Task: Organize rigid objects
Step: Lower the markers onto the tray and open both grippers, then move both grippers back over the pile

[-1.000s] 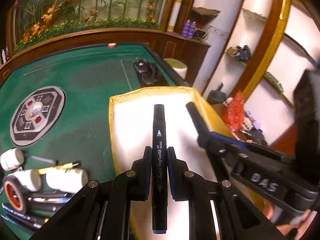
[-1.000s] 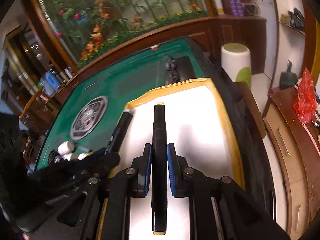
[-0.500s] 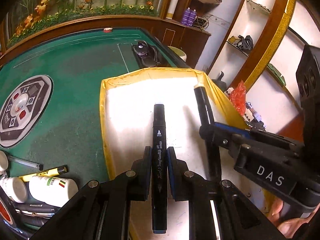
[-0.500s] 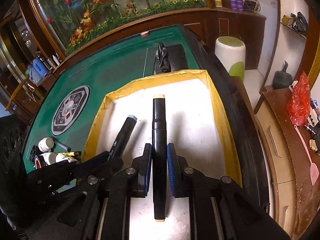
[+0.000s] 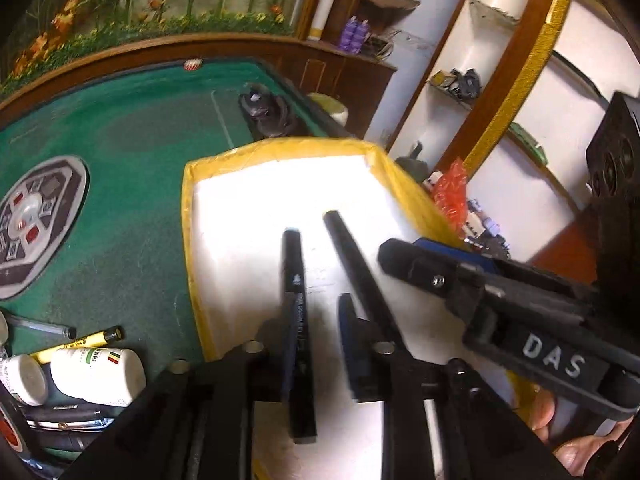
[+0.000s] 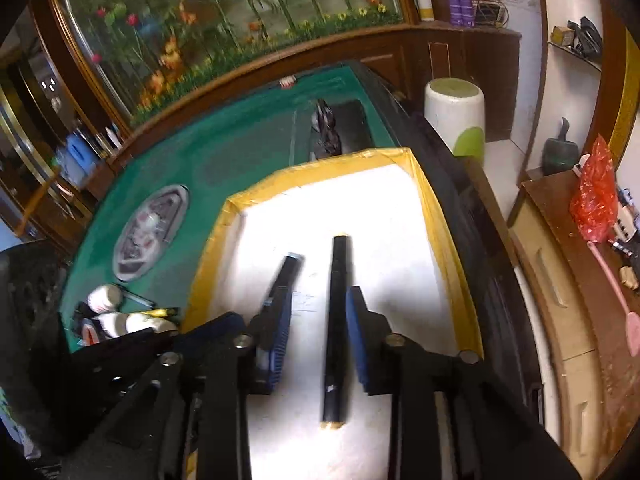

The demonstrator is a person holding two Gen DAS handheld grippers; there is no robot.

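A white tray with a yellow rim (image 5: 192,216) (image 6: 448,248) sits on the green table. Two black markers lie in it side by side. My left gripper (image 5: 316,344) is open, with the labelled black marker (image 5: 294,304) lying loose between its jaws near the left pad. My right gripper (image 6: 316,336) is open, with the black marker with a tan end cap (image 6: 336,320) lying loose between its jaws near the right pad. The right gripper's body (image 5: 520,312) shows at the right of the left wrist view. The labelled marker shows in the right wrist view (image 6: 286,276) too.
A pile left of the tray holds white bottles (image 5: 96,376), a yellow pen (image 5: 80,342), dark markers and a tape roll (image 5: 10,428). A round panel (image 5: 32,216) sits in the table's middle. A dark object (image 5: 268,114) lies beyond the tray. A white stool (image 6: 454,114) stands off the table's right edge.
Both grippers have opened and let go of their markers, which now lie in the tray. Both grippers have dropped lower over the tray.
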